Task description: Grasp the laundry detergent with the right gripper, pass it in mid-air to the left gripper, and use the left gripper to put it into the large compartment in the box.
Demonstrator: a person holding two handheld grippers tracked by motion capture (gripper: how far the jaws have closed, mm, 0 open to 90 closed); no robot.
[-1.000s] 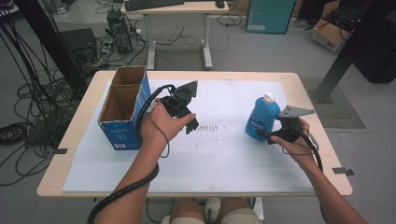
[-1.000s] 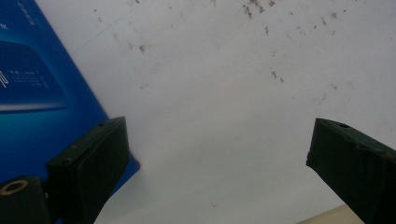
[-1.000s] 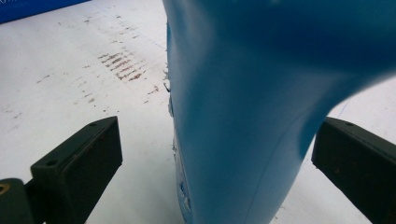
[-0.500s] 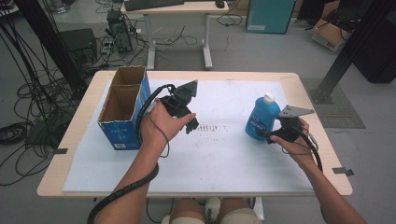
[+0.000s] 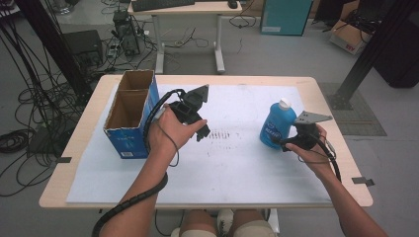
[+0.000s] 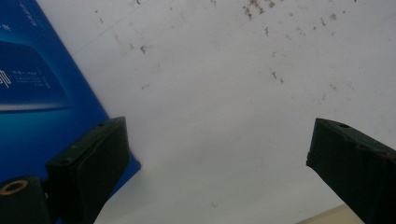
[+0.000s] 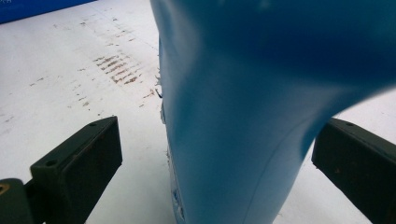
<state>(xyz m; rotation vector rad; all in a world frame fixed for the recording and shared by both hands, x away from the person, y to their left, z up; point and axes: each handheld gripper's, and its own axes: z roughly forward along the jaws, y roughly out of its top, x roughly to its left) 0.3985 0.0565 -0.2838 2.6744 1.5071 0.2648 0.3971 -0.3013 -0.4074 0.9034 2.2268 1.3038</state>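
A blue bottle [image 5: 275, 126] with a white cap stands upright on the white sheet at the right. My right gripper [image 5: 283, 144] is at its base, open. In the right gripper view the bottle [image 7: 261, 93] stands between the two jaws of my right gripper [image 7: 215, 154]; there is a gap at the left jaw, and the right jaw is close to the bottle's side. My left gripper [image 5: 201, 132] hovers over the middle of the sheet, just right of an open blue cardboard box [image 5: 129, 113]. In its own view my left gripper [image 6: 219, 158] is open and holds nothing, with the box wall [image 6: 37, 93] at its left.
The white sheet [image 5: 232, 168] covers most of the wooden table [image 5: 79, 148] and carries brown scuff marks [image 5: 225, 134] in the middle. Cables, a desk and boxes lie on the floor beyond the table's far edge.
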